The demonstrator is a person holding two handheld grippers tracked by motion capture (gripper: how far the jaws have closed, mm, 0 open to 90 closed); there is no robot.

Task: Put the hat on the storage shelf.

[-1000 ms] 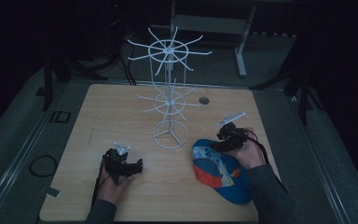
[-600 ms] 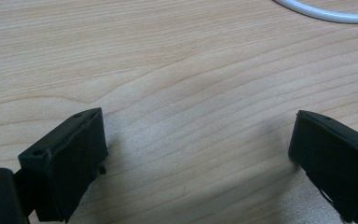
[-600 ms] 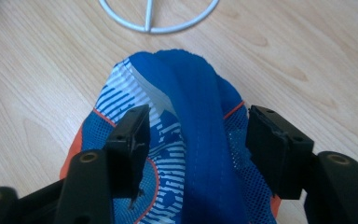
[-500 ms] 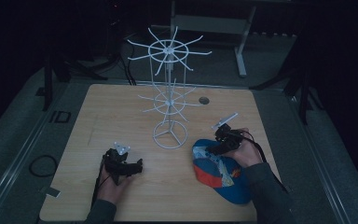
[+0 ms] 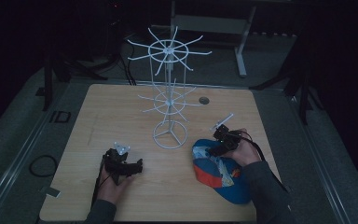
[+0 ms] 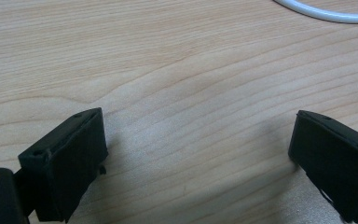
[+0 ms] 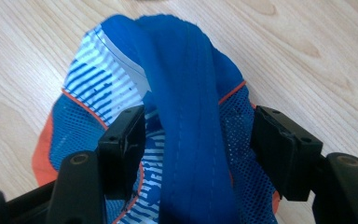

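Cap (image 5: 221, 175) lies on the table (image 5: 121, 112) near the rack (image 5: 169, 93) base, under the right gripper (image 7: 198, 135). Its jaws have just been opening and straddle the blue rear band, pads not pressing. Risk: closing on mesh alone, so the cap sags or slips when lifted. Left gripper (image 6: 198, 154) rests spread wide, nothing between.

No text, label, brand, number or sign can be read anywhere in these views. In the right gripper view the cap (image 7: 186, 126) at the centre of the frame carries blue and white stripes on its lining and a white tag at upper left of it, but the tag is blank as seen. In the high view a pale patch inside the cap (image 5: 221, 175) at lower right is too small and dim to make out. The wooden table (image 6: 177, 70) shows only grain.
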